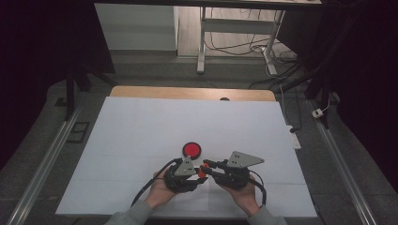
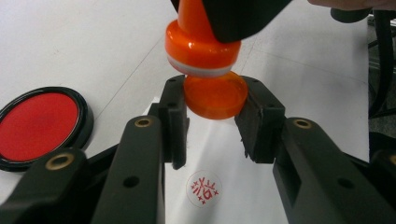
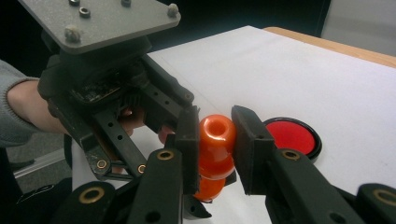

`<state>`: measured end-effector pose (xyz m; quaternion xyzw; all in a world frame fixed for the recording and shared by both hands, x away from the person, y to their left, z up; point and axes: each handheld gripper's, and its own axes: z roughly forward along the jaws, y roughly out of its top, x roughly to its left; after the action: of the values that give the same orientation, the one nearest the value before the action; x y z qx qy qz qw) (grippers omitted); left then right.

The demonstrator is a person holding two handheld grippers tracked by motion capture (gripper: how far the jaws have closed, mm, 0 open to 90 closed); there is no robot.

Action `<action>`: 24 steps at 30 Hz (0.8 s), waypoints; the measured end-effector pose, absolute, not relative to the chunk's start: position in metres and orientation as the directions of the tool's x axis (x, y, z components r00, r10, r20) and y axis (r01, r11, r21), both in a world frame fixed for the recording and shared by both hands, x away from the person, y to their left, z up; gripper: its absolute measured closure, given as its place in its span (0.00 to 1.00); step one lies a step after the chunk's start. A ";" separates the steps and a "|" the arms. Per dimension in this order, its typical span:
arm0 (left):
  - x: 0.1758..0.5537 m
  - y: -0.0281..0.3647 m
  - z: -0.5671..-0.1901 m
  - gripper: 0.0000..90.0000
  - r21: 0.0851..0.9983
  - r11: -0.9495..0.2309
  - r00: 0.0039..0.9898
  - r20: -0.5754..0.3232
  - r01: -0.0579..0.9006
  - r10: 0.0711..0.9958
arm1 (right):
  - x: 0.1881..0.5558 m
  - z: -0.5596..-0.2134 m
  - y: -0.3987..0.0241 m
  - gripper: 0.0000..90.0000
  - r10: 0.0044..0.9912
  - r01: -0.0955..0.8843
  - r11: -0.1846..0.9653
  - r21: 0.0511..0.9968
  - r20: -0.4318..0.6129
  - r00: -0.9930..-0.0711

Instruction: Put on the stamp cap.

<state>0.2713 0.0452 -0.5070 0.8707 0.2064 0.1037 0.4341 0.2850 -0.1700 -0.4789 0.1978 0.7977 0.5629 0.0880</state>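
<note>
The glossy orange plastic stamp (image 3: 215, 140) is clamped by its handle in the right gripper (image 3: 215, 135). Its translucent orange cap (image 2: 215, 97), just beneath it, is pinched in the left gripper (image 2: 212, 100) above white paper (image 2: 243, 186) bearing a red imprint (image 2: 204, 188). The round red ink pad (image 1: 191, 150) lies near on the white surface (image 1: 141, 126).

Right gripper (image 3: 214, 140) clamped on the orange stamp handle (image 3: 216, 135) — pads pressing its rounded top from both sides. Left gripper (image 3: 187, 140) reaches in just beside it, grey plate on top. Red ink pad (image 3: 292, 135) rests on the white surface (image 3: 280, 79) nearby — hand (image 3: 28, 109) at left.
</note>
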 end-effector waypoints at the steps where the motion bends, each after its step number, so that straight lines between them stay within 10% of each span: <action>1: 0.271 0.045 -0.507 0.71 0.799 -0.538 0.893 0.002 0.269 0.450 | 0.285 -0.479 -0.169 0.80 0.413 0.216 0.288 0.933 0.083 -0.907; 24: 0.272 0.050 -0.505 0.71 0.808 -0.525 0.886 0.010 0.266 0.464 | 0.284 -0.482 -0.166 0.80 0.401 0.217 0.304 0.928 0.082 -0.912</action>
<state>0.2721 0.0495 -0.5047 0.8659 0.2107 0.1127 0.4394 0.2837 -0.1661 -0.4822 0.1923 0.8032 0.5578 0.0827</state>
